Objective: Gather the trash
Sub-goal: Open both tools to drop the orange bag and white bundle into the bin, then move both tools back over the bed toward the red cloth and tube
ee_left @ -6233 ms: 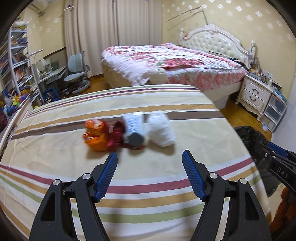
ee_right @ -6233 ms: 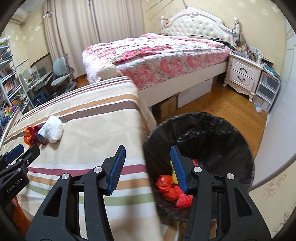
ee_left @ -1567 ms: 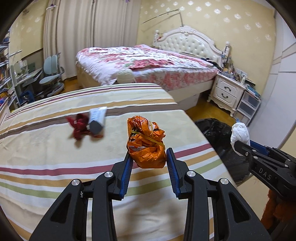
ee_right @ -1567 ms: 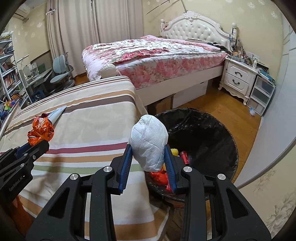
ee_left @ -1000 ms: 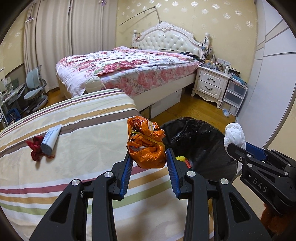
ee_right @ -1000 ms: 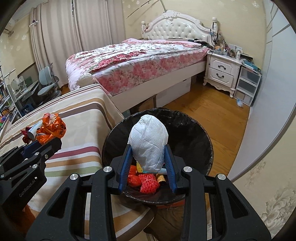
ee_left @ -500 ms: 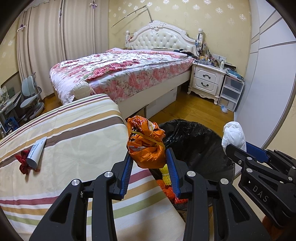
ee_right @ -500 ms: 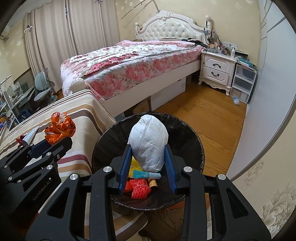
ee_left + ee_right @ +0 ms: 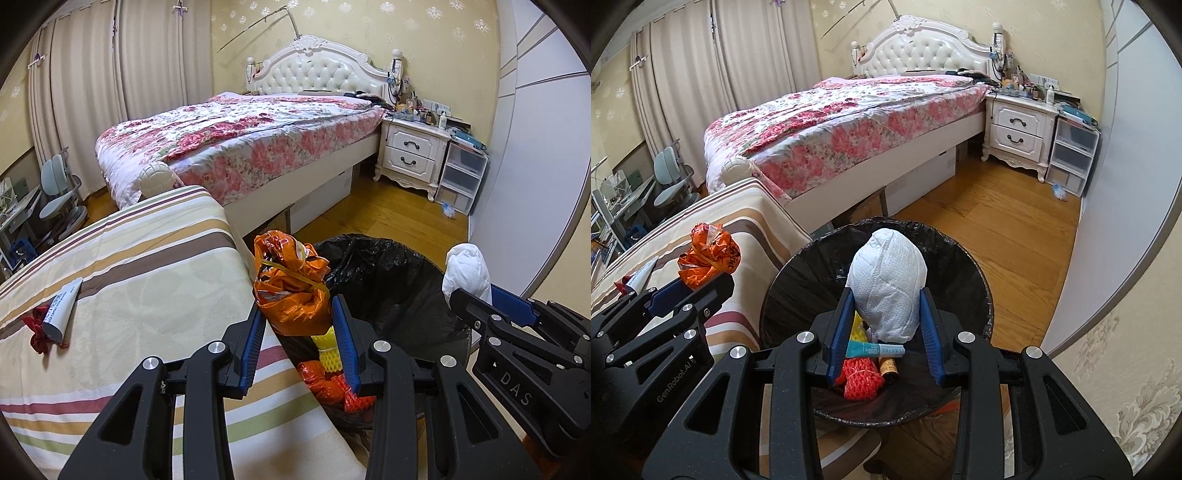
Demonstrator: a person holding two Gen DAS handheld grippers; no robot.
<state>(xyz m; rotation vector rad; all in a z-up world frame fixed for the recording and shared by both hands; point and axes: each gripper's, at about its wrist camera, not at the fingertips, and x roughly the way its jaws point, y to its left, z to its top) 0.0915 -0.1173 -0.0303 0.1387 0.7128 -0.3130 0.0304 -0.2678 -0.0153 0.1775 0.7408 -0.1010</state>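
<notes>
Both of your loads have travelled off the striped worktop [image 9: 140, 266] toward the bin: a second and a half ago the orange wrapper sat over the cloth with the bin off to the side, and now your left gripper [image 9: 297, 314], clamped on the crumpled orange snack wrapper [image 9: 291, 284], hangs right at the worktop's edge with the black-lined trash bin [image 9: 967, 266] just beyond and below it. Your right gripper [image 9: 884, 314] is closed on the white wadded tissue [image 9: 886, 284] and sits squarely over the bin's mouth, so that piece looks ready to drop; the wrapper probably needs a little more carry to the right so it clears the rim and does not land on the cloth. Inside the bin you can already see red mesh netting [image 9: 860, 380], a small teal tube [image 9: 875, 349], a brown bottle [image 9: 888, 367] and something yellow. Left behind on the worktop are a white tube [image 9: 62, 308] lying across a red scrap [image 9: 37, 332], well apart from the bin, so the collecting is not finished. The two grippers are close side by side over the bin; watch that they do not knock together when you release. The flowered bed [image 9: 240, 136] and white nightstand [image 9: 413, 155] stand well clear.
</notes>
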